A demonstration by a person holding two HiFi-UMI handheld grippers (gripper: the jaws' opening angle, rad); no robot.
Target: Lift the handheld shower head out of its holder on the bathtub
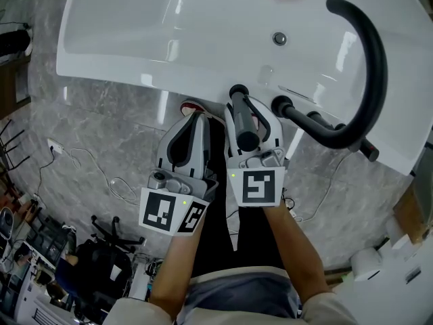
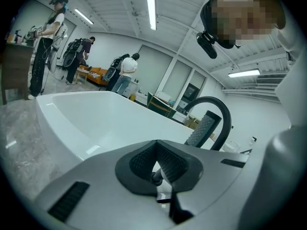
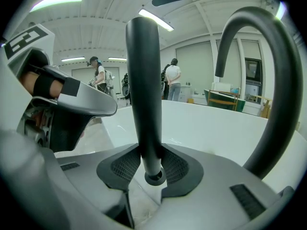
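We take the curved black spout (image 1: 369, 66) as reference. Grey marble floor (image 1: 88, 127) spreads out to its left, with a white cable (image 1: 101, 175) trailing across it well away from the spout. A black chair base (image 1: 111, 230) sits far to its lower left. In the right gripper view, two people (image 3: 172, 80) stand far behind, left of the spout. A ceiling light strip (image 3: 156, 19) is up-left of it.

— The tub (image 1: 135, 19)?
— Glossy white, smooth. The floor (image 1: 95, 134) is grey veined stone with a slight sheen.
— And the shower head (image 3: 144, 80)?
— Smooth matt black, like the spout (image 1: 372, 49). The claw pads (image 3: 175, 167) are dark and finely ribbed.
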